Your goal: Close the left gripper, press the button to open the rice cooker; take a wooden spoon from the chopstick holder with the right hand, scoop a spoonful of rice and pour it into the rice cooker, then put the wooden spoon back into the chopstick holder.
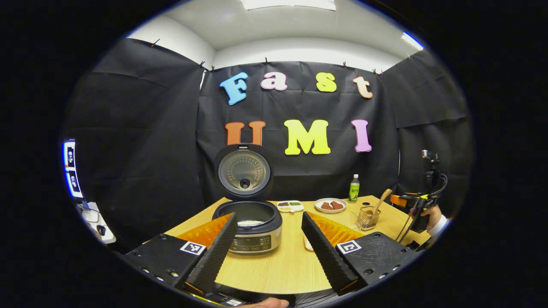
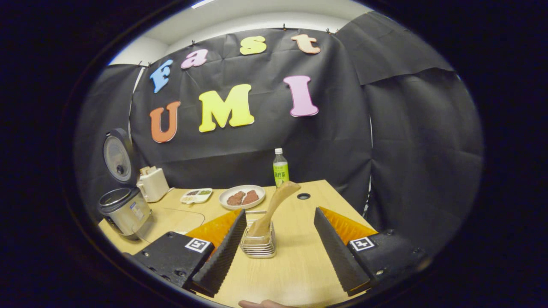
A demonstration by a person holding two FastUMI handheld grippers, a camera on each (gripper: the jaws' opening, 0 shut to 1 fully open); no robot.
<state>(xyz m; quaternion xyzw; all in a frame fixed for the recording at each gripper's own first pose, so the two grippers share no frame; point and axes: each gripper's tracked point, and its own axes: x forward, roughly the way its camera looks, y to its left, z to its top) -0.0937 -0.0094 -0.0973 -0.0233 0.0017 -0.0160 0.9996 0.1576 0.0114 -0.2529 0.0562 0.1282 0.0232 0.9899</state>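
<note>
Wooden table (image 1: pixel 295 261) carries everything; rice cooker (image 1: pixel 253 226) sits toward its left part with lid (image 1: pixel 244 172) standing upright and open, white rice visible in the inner pot; left gripper (image 1: pixel 269 250) hangs in front of the cooker, jaws spread wide and empty; right gripper (image 2: pixel 276 250) hovers just before the chopstick holder (image 2: pixel 258 244), jaws wide apart, gripping nothing; in the left gripper view that other gripper (image 1: pixel 413 200) shows far right with a hand (image 1: pixel 433 214) behind it; wire chopstick holder stands on the table's right part, near the plate; wooden spoon (image 2: pixel 274 205) stands inside it, leaning, handle end tilted up to the right; plate of brown food (image 2: pixel 242 196) lies behind the holder; green bottle (image 2: pixel 280 169) upright at the back edge; small divided dish (image 2: pixel 196 195) sits between plate and cooker.
</note>
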